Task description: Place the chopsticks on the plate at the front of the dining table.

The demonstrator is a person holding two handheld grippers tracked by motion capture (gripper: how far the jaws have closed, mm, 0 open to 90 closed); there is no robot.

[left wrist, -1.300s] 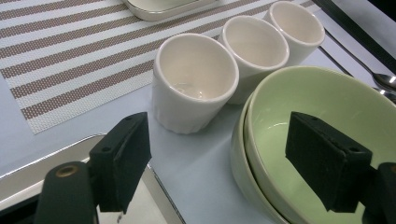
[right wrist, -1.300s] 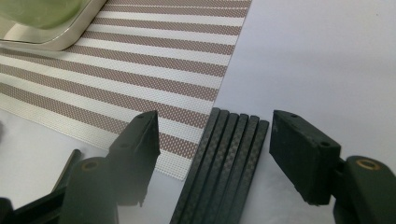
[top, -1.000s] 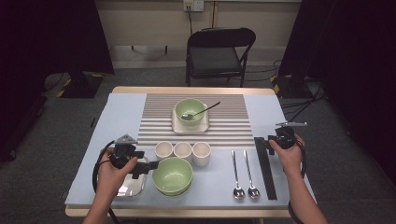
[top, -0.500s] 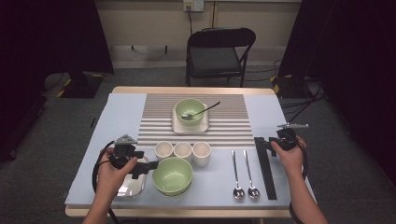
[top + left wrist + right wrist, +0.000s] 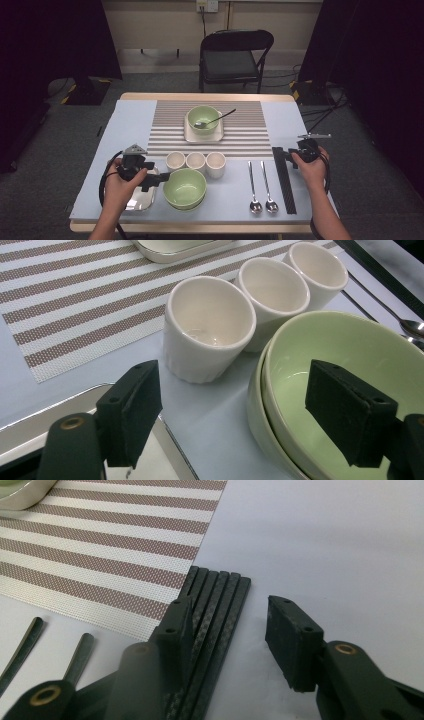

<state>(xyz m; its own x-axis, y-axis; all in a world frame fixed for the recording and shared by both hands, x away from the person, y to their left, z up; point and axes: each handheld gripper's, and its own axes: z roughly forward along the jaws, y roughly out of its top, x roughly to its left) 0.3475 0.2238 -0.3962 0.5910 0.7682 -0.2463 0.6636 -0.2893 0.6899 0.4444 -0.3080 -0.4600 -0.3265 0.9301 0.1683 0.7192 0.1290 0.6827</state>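
Chopsticks seemingly between right gripper jaws

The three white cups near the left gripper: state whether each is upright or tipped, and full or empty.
The cups are upright and empty: their open mouths face up, and the bare insides show in the left gripper view.

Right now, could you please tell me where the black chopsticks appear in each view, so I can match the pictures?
High view: the chopsticks lie lengthwise at the table's right, beside the right gripper.
Left gripper view: a dark strip at the top right corner may be them; I cannot tell.
Right gripper view: their ends sit centre, between the jaws.
Shared landmark: the striped mat.
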